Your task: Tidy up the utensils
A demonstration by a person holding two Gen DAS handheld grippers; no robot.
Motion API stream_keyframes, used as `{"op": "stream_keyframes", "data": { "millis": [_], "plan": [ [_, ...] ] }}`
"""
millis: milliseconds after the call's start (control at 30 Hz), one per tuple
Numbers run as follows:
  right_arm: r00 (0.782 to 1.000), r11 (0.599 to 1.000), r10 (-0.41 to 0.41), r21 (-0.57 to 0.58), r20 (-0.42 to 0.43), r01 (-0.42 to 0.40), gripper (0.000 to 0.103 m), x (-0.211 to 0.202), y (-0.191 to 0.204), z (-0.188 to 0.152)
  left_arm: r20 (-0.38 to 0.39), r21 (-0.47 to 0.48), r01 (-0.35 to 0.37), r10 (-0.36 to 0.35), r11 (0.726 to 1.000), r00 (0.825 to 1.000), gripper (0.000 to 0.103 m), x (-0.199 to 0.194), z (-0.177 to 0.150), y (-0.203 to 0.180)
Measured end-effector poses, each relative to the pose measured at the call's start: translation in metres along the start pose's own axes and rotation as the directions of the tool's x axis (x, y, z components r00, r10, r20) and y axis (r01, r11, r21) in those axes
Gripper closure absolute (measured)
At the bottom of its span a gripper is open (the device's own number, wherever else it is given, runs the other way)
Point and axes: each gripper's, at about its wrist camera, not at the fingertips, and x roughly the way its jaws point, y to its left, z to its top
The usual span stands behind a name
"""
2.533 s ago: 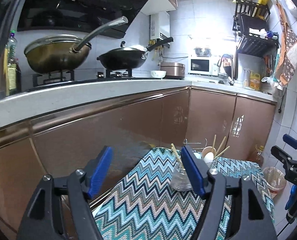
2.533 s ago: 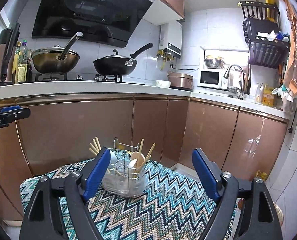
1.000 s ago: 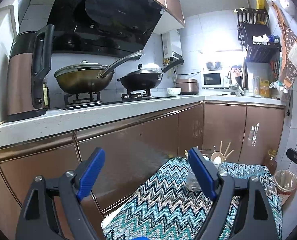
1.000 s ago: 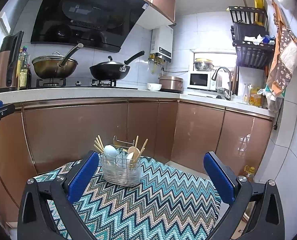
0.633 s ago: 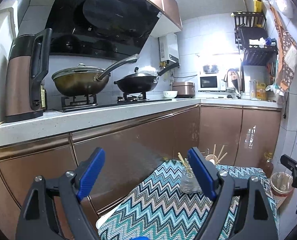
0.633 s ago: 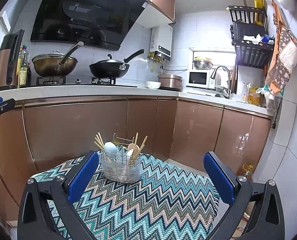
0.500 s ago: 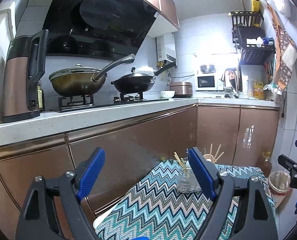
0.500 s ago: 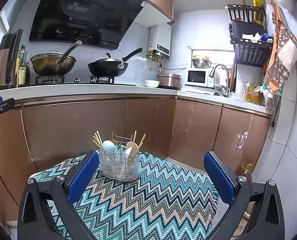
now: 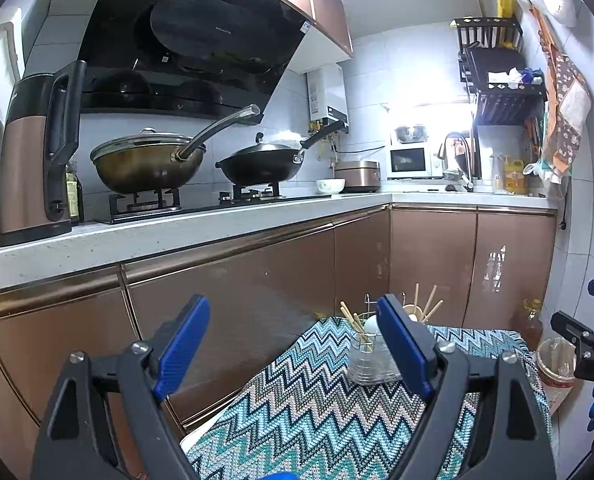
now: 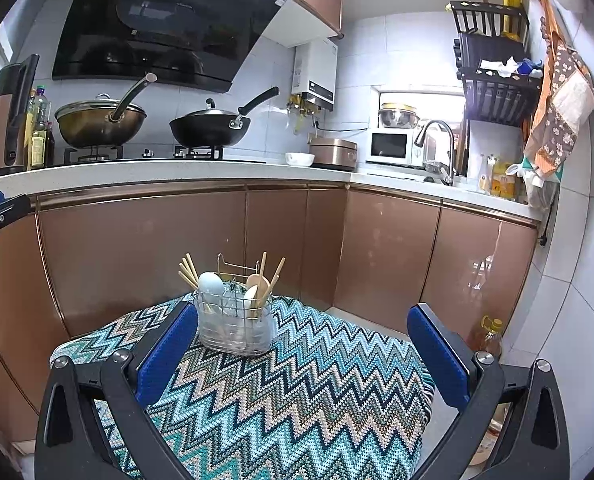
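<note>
A clear utensil holder with a wire frame [image 10: 235, 330] stands on a small table under a zigzag cloth [image 10: 297, 400]. It holds wooden chopsticks [image 10: 188, 270], white spoons [image 10: 211, 286] and wooden spoons [image 10: 253, 280], all upright. It also shows in the left wrist view [image 9: 367, 354], partly behind a blue finger. My left gripper [image 9: 293, 344] is open and empty, back from the table's left edge. My right gripper [image 10: 303, 350] is open wide and empty, above the cloth, short of the holder.
Brown cabinets [image 10: 145, 248] and a white counter [image 10: 177, 172] with two woks, a kettle [image 9: 33, 156], a bowl and a rice cooker run behind the table. A bin with a bag [image 9: 555, 364] and an oil bottle [image 10: 487, 338] stand on the floor at the right.
Both grippers have drawn back and risen a little from the table, so the holder looks smaller and farther. Both stay open and empty. The holder has not moved.
</note>
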Motion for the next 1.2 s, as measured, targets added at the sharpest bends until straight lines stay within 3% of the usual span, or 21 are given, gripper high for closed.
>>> {"op": "stream_keyframes", "data": {
  "millis": [1200],
  "plan": [
    [0.999,1.000,-0.026,0.015,-0.033,0.026,0.000,0.015,-0.005,-0.008,-0.004,-0.005,-0.034,0.034,0.999,0.999,0.018,0.011,-0.008,-0.007]
  ]
}}
